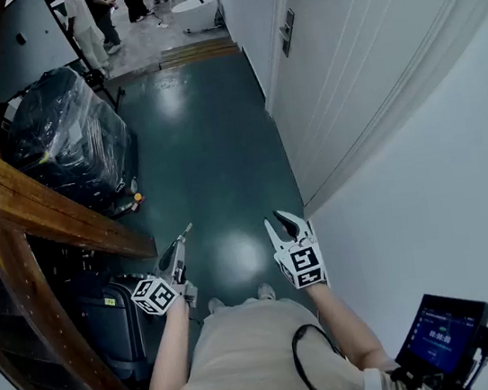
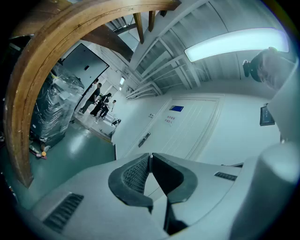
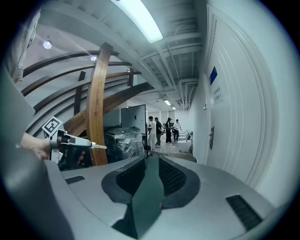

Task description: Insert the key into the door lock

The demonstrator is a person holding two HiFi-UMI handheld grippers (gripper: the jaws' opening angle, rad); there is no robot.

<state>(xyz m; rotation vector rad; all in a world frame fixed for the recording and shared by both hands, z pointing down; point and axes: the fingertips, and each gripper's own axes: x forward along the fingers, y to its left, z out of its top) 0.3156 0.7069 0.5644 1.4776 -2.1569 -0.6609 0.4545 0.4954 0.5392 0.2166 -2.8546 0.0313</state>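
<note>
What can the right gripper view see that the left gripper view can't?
Only the right gripper view: the key, plainly poking out of the shut left gripper, and the open right gripper. Only the left gripper view: a small dark screen at the right. Both: the white door, its handle, the blue sign, the people far off and the wrapped load.

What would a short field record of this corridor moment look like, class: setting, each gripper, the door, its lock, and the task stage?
setting: corridor with a green floor; people stand at the far end
left gripper: shut on a key, whose thin metal tip pokes out in front
right gripper: jaws apart, nothing between them
door: white, panelled, closed, on the right
door lock: on the door's far edge, well ahead of both grippers
task stage: key held, not yet at the lock
</note>
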